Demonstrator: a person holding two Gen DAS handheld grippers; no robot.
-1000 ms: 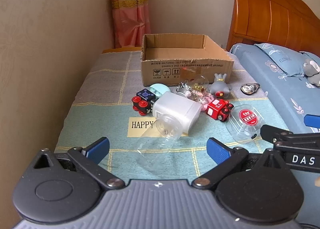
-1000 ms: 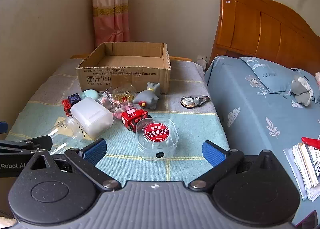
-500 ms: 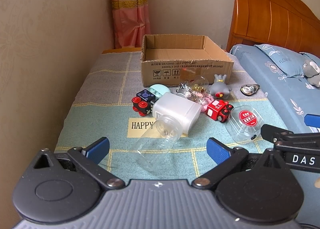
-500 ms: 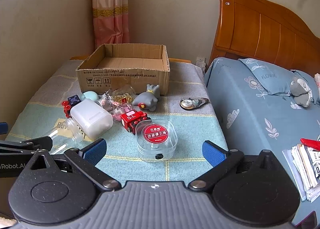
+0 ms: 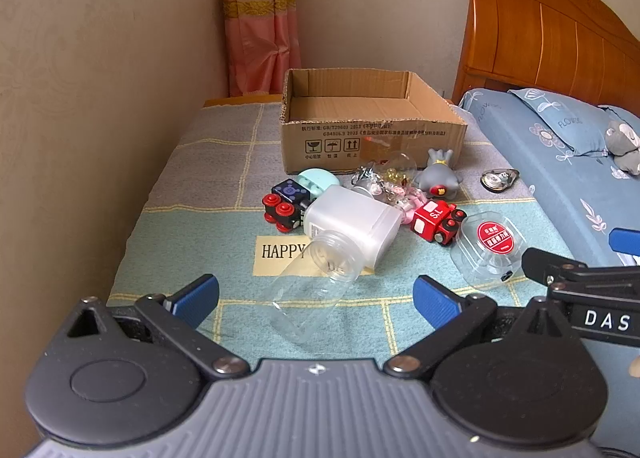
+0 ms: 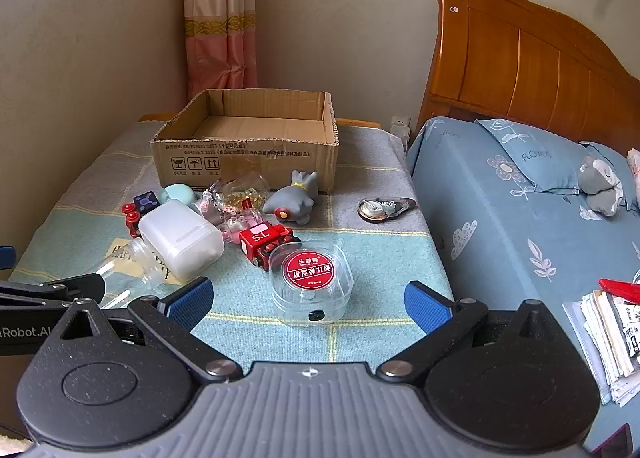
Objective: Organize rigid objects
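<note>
An empty open cardboard box (image 5: 372, 126) (image 6: 248, 146) stands at the back of a cloth-covered table. In front of it lie a clear plastic jar (image 5: 316, 282), a white square container (image 5: 352, 218) (image 6: 180, 238), a red toy train (image 5: 436, 218) (image 6: 266, 242), a black and red toy train (image 5: 284, 206), a grey figurine (image 5: 438, 178) (image 6: 294, 198), and a clear round case with a red label (image 5: 488, 250) (image 6: 310, 282). My left gripper (image 5: 316, 298) is open just in front of the clear jar. My right gripper (image 6: 308, 300) is open just in front of the round case.
A correction tape dispenser (image 6: 384, 208) lies at the table's right edge. A bed with blue bedding (image 6: 520, 198) and a wooden headboard (image 6: 520, 54) stands to the right. A wall (image 5: 100, 98) runs along the left. A stack of papers (image 6: 608, 338) lies on the bed.
Both grippers have shifted slightly; the view rises a little toward the box. The objects have not moved, and both grippers stay open.
</note>
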